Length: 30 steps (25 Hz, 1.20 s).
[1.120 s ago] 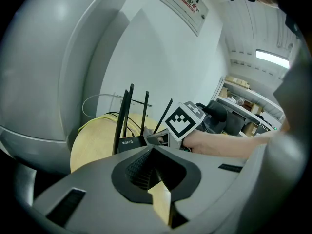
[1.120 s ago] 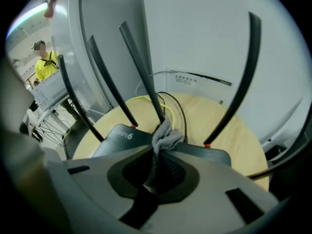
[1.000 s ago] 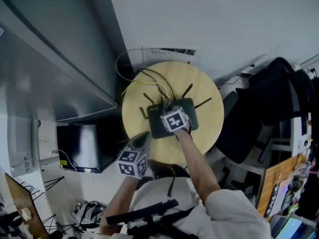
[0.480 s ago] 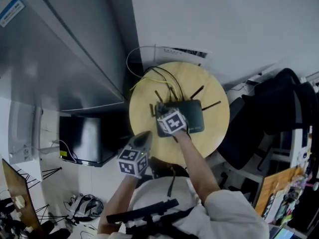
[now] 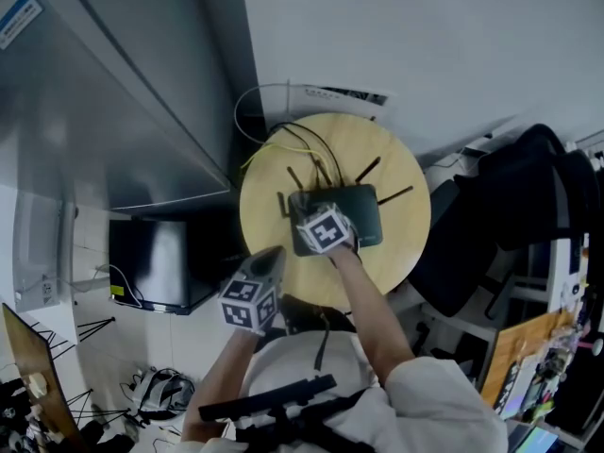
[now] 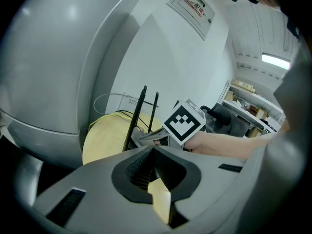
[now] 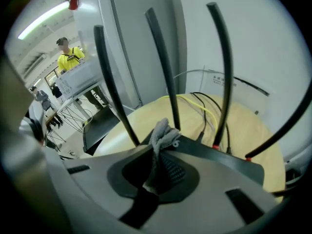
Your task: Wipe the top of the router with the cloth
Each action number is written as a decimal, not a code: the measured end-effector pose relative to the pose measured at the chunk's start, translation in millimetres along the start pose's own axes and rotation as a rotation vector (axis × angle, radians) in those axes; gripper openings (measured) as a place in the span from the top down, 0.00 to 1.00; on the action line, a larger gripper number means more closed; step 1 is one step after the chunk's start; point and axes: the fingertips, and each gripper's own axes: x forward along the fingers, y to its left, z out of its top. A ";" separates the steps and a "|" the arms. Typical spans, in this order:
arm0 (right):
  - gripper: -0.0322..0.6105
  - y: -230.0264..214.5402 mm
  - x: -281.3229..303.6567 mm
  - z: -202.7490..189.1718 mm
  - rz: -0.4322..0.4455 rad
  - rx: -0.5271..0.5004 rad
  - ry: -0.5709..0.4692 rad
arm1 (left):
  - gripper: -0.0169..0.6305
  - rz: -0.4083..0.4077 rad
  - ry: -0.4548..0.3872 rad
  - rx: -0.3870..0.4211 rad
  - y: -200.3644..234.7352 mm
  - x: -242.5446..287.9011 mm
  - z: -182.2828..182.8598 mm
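Nearest the person, short of the router (image 5: 362,221) and to its left, the left gripper (image 5: 271,257) hangs by the near rim of the round wooden counter (image 5: 260,192), well clear of the router. Its fingers (image 6: 130,172) are drawn narrow, with only a thin slit between them and nothing in it.

Over the near left part of the router's top sits the right gripper (image 5: 322,223), the person's bare forearm (image 5: 368,314) reaching in behind it. Its fingers (image 7: 178,172) are clamped on the grey cloth (image 7: 163,133). The cloth runs up between them as a pinched strip and bunches out just past the tips. That bunch lies against the router's dark top at its left end, right in front of the foot of the middle antenna (image 7: 163,67). The rest of the router's top stretches bare to the right of the fingers.

Along the router's far side the black antennas stand up, some leaning outward. Beyond them a yellow cable (image 7: 195,104) and black cables loop over the counter toward the white wall (image 5: 425,45) behind the router.
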 end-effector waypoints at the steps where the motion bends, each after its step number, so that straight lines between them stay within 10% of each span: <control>1: 0.90 -6.8 -3.5 -4.3 -0.022 0.000 0.004 | 0.99 -0.005 0.003 0.003 -2.6 1.7 -0.2; 30: 0.90 -146.6 -101.2 -122.7 -0.366 0.084 0.102 | 0.99 -0.097 0.050 0.066 -40.9 32.3 -0.5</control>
